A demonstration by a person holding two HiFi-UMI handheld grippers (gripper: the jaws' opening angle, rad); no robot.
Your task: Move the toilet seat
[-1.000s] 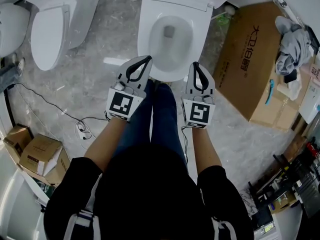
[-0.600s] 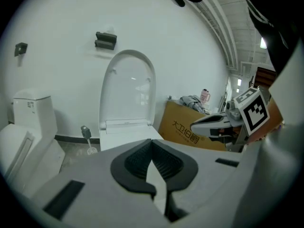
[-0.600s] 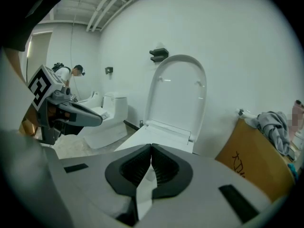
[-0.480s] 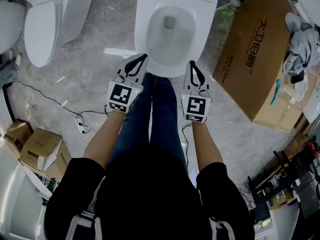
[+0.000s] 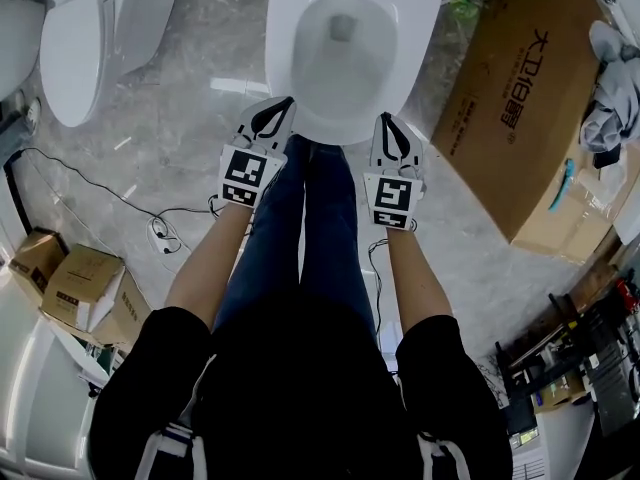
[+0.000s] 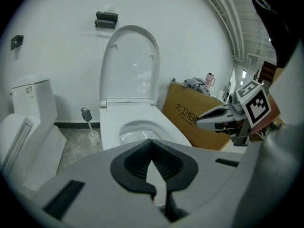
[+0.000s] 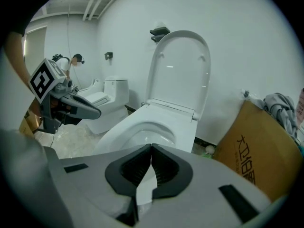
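Note:
A white toilet (image 5: 340,48) stands straight ahead with its lid (image 6: 129,63) upright against the wall. The wide white seat ring (image 7: 156,122) lies flat round the bowl. My left gripper (image 5: 287,102) is shut and empty, its tips just over the front left of the rim. The right gripper (image 5: 385,119) is also shut and empty, at the front right of the rim. Neither touches the toilet. In the left gripper view the shut jaws of the left gripper (image 6: 152,140) point at the bowl, and the right gripper (image 6: 199,122) shows alongside. My legs hide the floor below the bowl.
A second toilet (image 5: 75,48) stands to the left. A big cardboard box (image 5: 520,98) with clothes (image 5: 612,98) on it lies close on the right. Small boxes (image 5: 85,303) and a cable (image 5: 150,213) are on the floor at the left. A toilet brush (image 6: 88,122) stands beside the bowl.
Both grippers have dropped lower, side by side, towards the front rim of the bowl. Both have stayed shut and empty.

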